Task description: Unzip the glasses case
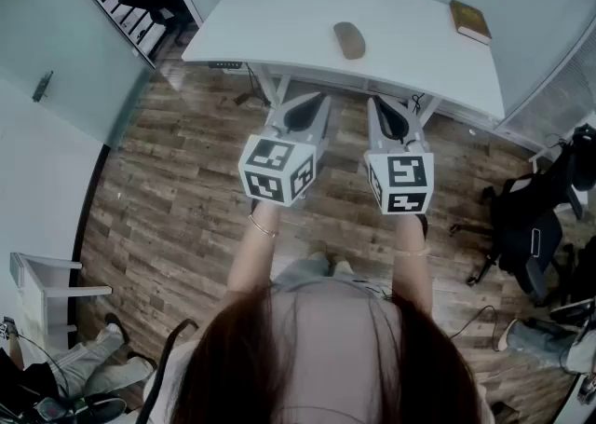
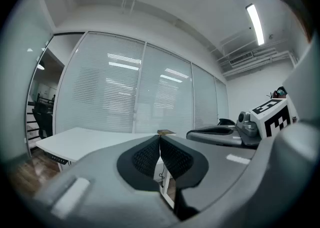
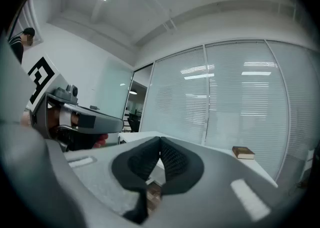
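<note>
The task is judged not yet begun: the glasses case [image 1: 349,40] lies untouched on the counter [image 1: 270,26], well apart from the left claw [image 2: 159,138] and right claw [image 3: 160,140], both pressed together, empty. Approach, grip and unzipping remain.

Left gripper [image 2: 159,140] level, jaws pressed together, nothing between. Beyond tips: white worktop [image 2: 85,139], small brown book [image 2: 166,133] on its far edge, just above jaw tips. Right gripper [image 2: 210,132] alongside at right, marker cube [image 2: 272,117] on it. Glass wall with blinds [image 2: 120,91] behind. Ceiling light strip [image 2: 255,21] lit. Wood floor [image 2: 22,174] lower left.
</note>
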A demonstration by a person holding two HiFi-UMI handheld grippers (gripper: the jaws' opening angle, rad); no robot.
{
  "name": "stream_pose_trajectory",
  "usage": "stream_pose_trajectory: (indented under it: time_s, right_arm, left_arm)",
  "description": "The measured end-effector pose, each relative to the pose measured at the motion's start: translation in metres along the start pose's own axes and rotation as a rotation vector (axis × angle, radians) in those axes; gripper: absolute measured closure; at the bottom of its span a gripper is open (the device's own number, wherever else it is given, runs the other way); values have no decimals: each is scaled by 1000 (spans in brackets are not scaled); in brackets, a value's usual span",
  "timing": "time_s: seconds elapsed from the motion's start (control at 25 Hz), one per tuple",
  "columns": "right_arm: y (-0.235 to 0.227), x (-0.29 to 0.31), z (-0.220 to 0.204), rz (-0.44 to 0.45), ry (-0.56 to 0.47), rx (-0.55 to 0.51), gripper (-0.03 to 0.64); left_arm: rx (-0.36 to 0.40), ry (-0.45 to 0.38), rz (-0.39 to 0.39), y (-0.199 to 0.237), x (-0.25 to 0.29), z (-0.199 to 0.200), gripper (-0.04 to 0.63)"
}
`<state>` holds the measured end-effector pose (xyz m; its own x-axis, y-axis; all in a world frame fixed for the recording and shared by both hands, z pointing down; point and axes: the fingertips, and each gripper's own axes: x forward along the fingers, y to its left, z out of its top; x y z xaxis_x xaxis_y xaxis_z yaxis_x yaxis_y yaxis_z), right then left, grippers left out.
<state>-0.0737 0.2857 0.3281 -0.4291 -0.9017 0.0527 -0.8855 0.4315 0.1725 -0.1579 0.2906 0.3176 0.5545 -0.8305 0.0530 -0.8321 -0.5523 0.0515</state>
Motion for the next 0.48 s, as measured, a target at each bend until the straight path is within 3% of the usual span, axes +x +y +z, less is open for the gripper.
stream_pose_trajectory:
  time_s: [0.48]
  right_arm:
    - [10, 43, 7, -64, -11, 136, 614]
  left_arm:
    - [-33, 8, -76, 58, 15, 0, 584]
